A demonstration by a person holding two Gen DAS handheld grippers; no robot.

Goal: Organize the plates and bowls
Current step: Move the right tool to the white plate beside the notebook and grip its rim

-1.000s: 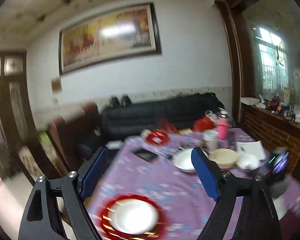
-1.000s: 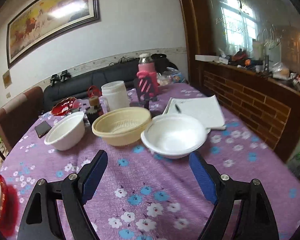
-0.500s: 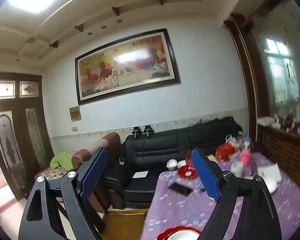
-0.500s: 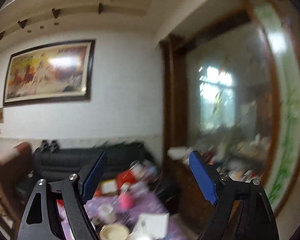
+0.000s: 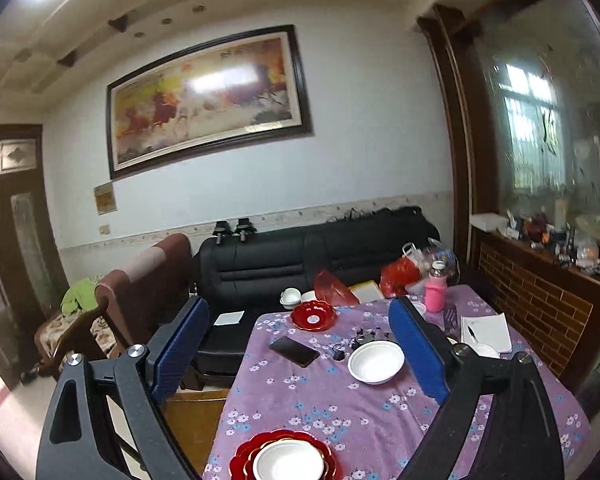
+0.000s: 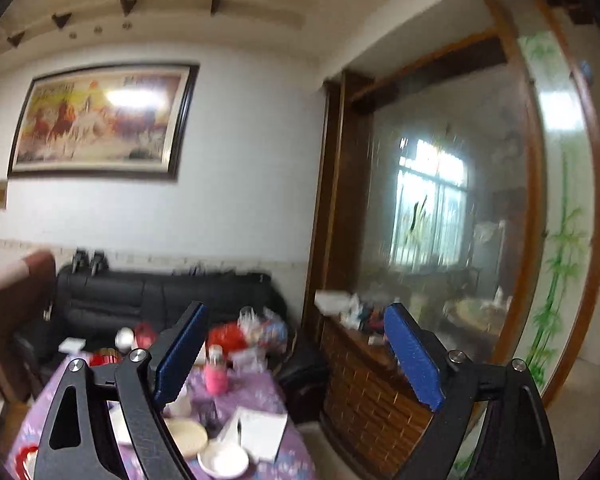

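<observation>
Both grippers hang high over a purple flowered table point(image 5: 340, 408). My left gripper point(image 5: 300, 344) has its jaws opening, with nothing between them. Below it, at the near edge, a white dish point(image 5: 288, 462) rests on a red scalloped plate point(image 5: 244, 456). A white bowl point(image 5: 376, 361) sits mid-table and a second red plate point(image 5: 313, 315) at the far end. My right gripper point(image 6: 296, 352) also has its jaws opening on nothing. Far beneath it lie a cream bowl point(image 6: 188, 436) and a white bowl point(image 6: 223, 460), both blurred.
A black phone point(image 5: 294, 351), a pink bottle point(image 5: 435, 294) and a white notebook with a pen point(image 5: 486, 332) share the table. A black sofa point(image 5: 300, 256) and a brown armchair point(image 5: 140, 280) stand behind it. A brick-faced sideboard point(image 5: 540, 304) runs along the right.
Both grippers have risen away from the table. The bowls that were close in front of the right gripper now lie far below it. The left view shows the table from higher up.
</observation>
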